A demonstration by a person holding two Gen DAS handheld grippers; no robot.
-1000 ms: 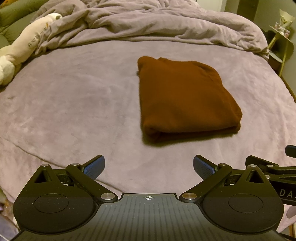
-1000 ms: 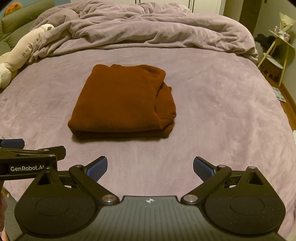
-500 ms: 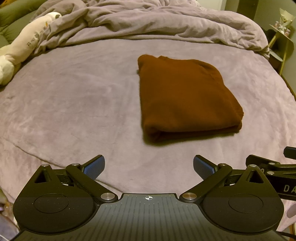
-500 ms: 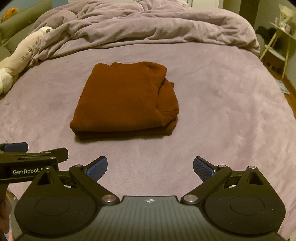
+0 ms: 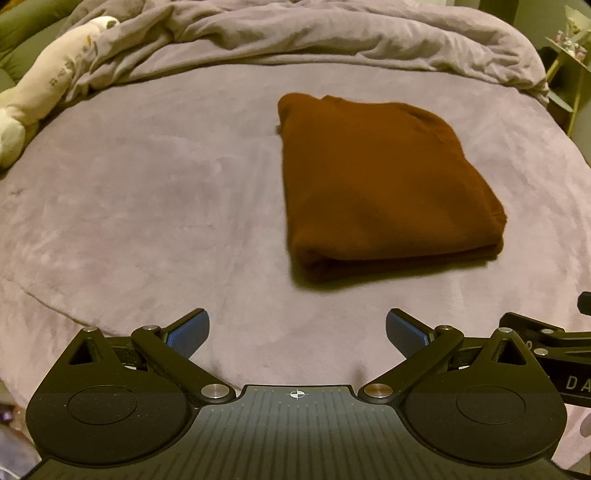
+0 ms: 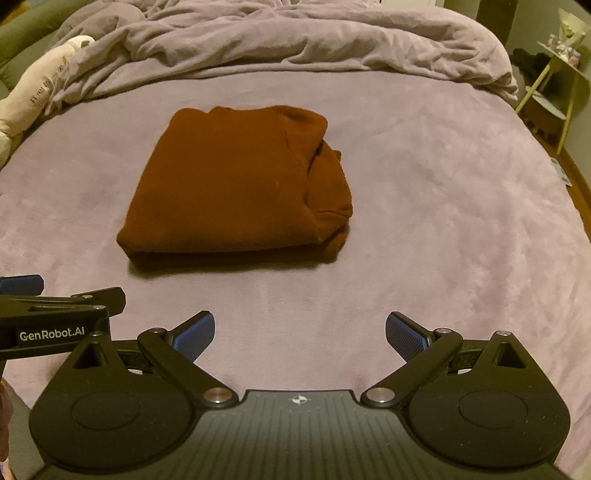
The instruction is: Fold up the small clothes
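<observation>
A rust-brown garment (image 5: 384, 181) lies folded into a thick rectangle on the purple bed cover (image 5: 147, 206). It also shows in the right wrist view (image 6: 236, 184), with its bunched folded edges on the right side. My left gripper (image 5: 297, 332) is open and empty, held back from the garment's near edge. My right gripper (image 6: 300, 332) is open and empty too, just right of the left one, whose body (image 6: 48, 321) shows at the left edge. Neither gripper touches the garment.
A rumpled purple duvet (image 5: 314, 33) is piled along the far side of the bed. A long cream plush toy (image 5: 44, 81) lies at the far left. A small side table (image 6: 554, 85) stands beyond the bed's right edge.
Both views have shifted slightly and the garment sits a little lower in the right wrist view. The garment keeps its shape and both grippers stay open.
</observation>
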